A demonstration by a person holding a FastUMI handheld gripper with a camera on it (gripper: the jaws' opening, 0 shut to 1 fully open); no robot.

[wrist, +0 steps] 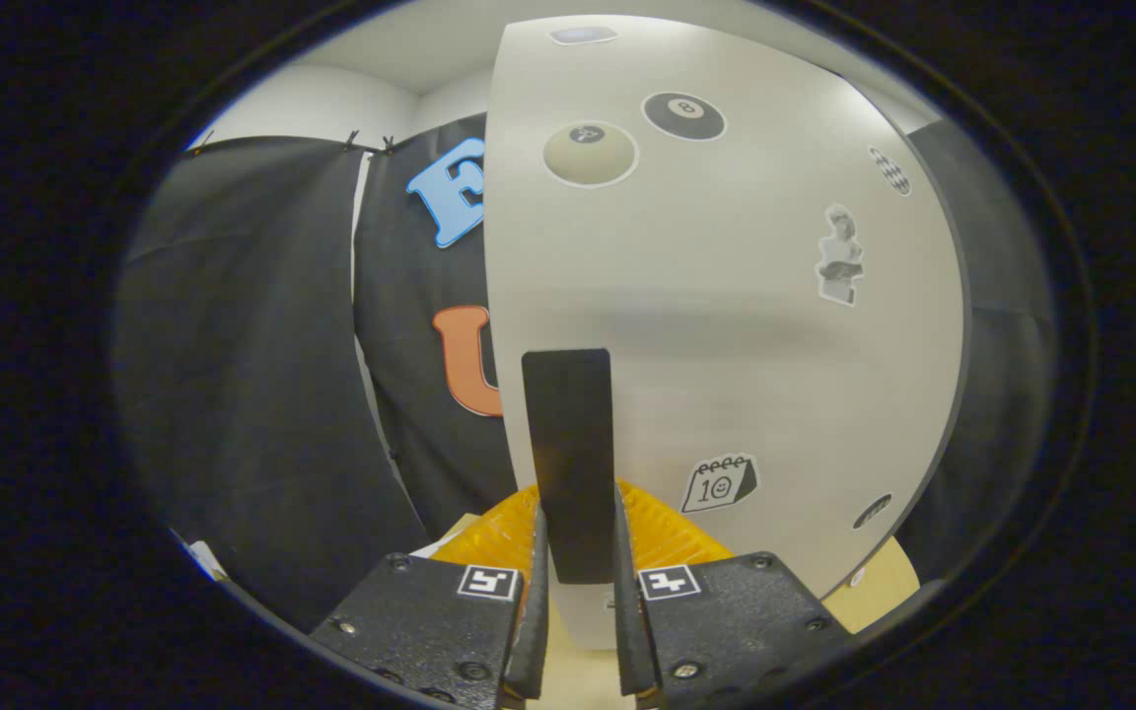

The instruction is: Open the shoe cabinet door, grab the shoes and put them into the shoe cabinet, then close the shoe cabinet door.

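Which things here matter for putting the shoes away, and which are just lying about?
For the job:
- cabinet door, pale, covered with stickers
- black door handle, upright, gripped between the fingers
- gripper, shut on that handle

Just there:
- stickers on the door, such as the billiard balls and the calendar
- black cloth wall beyond the door

We've got the shoe cabinet door [726, 325] right up close, a pale flat panel standing upright and dotted with stickers: two billiard balls up high, a small figure to the right, a little calendar down low. Its dark, upright handle [570, 463] runs along the left edge, and our gripper [576, 552] has both fingers closed against it, one per side.
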